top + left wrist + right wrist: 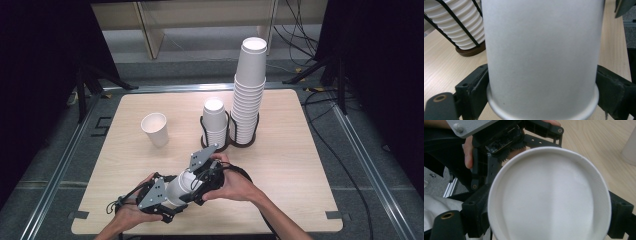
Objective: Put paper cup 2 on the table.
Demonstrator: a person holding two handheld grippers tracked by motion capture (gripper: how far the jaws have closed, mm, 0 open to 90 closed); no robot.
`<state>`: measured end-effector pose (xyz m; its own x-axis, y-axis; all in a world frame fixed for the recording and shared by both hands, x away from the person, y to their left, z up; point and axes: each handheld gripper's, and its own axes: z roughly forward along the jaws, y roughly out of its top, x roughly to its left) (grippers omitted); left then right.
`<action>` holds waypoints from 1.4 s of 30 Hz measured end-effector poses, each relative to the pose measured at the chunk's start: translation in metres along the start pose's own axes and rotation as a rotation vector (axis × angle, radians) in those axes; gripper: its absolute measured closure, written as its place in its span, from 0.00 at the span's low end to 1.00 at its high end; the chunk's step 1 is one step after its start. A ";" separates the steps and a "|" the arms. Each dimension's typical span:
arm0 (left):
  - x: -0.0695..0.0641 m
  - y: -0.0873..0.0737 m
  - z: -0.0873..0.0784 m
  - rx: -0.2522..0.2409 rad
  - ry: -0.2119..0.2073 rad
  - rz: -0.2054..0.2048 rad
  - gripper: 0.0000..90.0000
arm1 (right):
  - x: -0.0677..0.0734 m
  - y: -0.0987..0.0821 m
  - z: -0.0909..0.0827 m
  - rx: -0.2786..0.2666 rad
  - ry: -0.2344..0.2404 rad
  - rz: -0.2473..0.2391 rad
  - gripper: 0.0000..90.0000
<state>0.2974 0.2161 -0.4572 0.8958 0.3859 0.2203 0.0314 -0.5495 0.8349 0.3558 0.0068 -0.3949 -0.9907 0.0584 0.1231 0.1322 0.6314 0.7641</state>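
both grippers' fingers clamp one paper cup (181,187) near table's front edge (200,231), bare wood around

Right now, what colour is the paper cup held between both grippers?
Plain white paper cup, no print; the left gripper view shows it best.

High view: above the near edge, looking forward and down over the whole wooden table (280,200). Left gripper view: pressed close to a white paper cup (541,57) wall. Right gripper view: faces the same cup's base (549,197) close up.
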 end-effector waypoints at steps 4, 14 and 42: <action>0.000 0.000 0.000 0.004 0.003 0.004 0.12 | -0.002 -0.001 0.000 -0.004 -0.009 -0.024 0.23; 0.005 -0.003 -0.001 -0.116 -0.007 -0.107 0.06 | -0.004 0.000 -0.009 -0.064 -0.012 -0.006 0.25; 0.023 -0.007 -0.012 -0.307 -0.016 -0.442 0.16 | -0.026 -0.009 -0.050 -0.327 -0.044 0.132 0.25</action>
<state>0.3124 0.2373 -0.4519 0.8331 0.5190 -0.1911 0.2779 -0.0942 0.9560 0.3819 -0.0393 -0.3737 -0.9639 0.1605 0.2124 0.2557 0.3360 0.9065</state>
